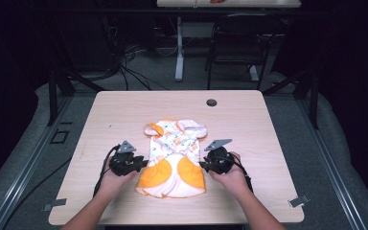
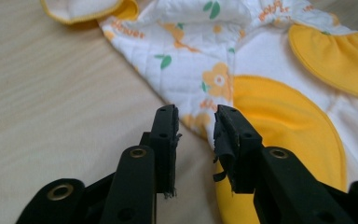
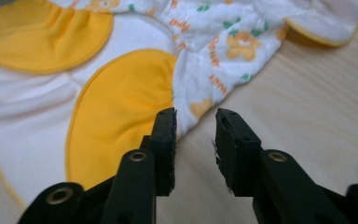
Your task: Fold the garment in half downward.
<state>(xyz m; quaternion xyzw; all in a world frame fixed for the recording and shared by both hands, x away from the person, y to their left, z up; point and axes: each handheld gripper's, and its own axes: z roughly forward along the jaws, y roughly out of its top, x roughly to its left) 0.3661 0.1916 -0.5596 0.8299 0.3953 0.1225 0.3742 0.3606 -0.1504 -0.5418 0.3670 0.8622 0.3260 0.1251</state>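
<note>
Pale wood runs under everything we see: the table (image 1: pixel 124 108) carries a small quilted baby garment (image 1: pixel 175 158), white with orange flowers and yellow panels, lying flat near the middle and a little toward the person's edge. At its left side we hold the left gripper (image 1: pixel 143 164), its jaws standing apart with a clear gap and nothing clamped between them. In the left gripper view the left gripper (image 2: pixel 196 123) points at the hem of the garment (image 2: pixel 223 70), one jaw over bare wood, the other over the yellow patch. Moving across, at the garment's right side sits the right gripper (image 1: pixel 202 165). In the right gripper view the right gripper (image 3: pixel 196 123) is likewise parted and empty, aimed at the edge of the garment (image 3: pixel 121 93).
</note>
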